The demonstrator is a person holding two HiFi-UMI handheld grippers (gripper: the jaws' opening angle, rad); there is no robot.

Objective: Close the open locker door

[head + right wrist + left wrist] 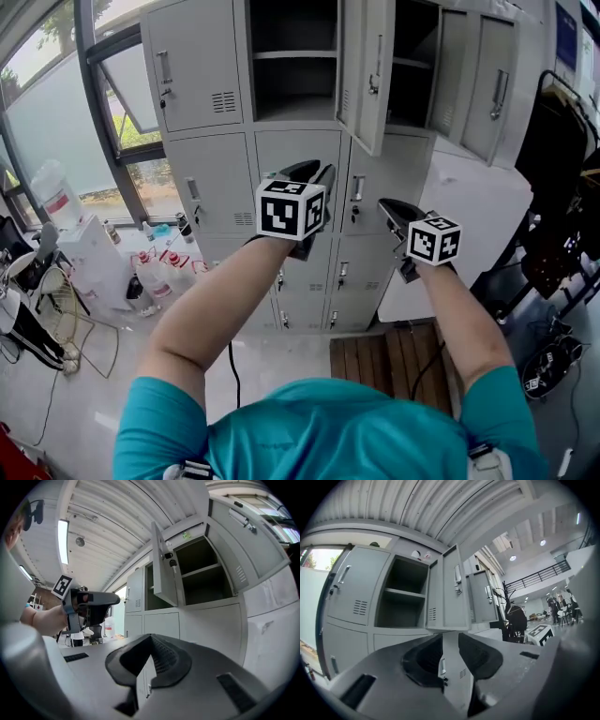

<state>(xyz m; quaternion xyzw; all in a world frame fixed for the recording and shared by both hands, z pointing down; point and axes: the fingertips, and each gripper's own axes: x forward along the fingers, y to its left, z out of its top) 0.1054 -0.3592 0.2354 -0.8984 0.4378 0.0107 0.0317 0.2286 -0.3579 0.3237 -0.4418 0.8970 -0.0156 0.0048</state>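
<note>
A bank of grey lockers (216, 178) stands ahead. In the top row one locker door (367, 75) hangs open, swung out toward me beside its empty shelved compartment (292, 56). The same door (450, 595) shows above the jaws in the left gripper view, and the door (164, 569) shows edge-on in the right gripper view. My left gripper (314, 171) is raised below the door, apart from it, and the left gripper (450, 641) is open with nothing between its jaws. My right gripper (389, 208) is lower and to the right, and the right gripper (149, 641) has its tips together and holds nothing.
A second compartment (412, 66) stands open right of the door. Water bottles (155, 272) and a white dispenser (80, 244) sit on the floor at left under the window. A wooden pallet (394, 361) lies at the lockers' foot. A rack with dark clothes (558, 187) stands right.
</note>
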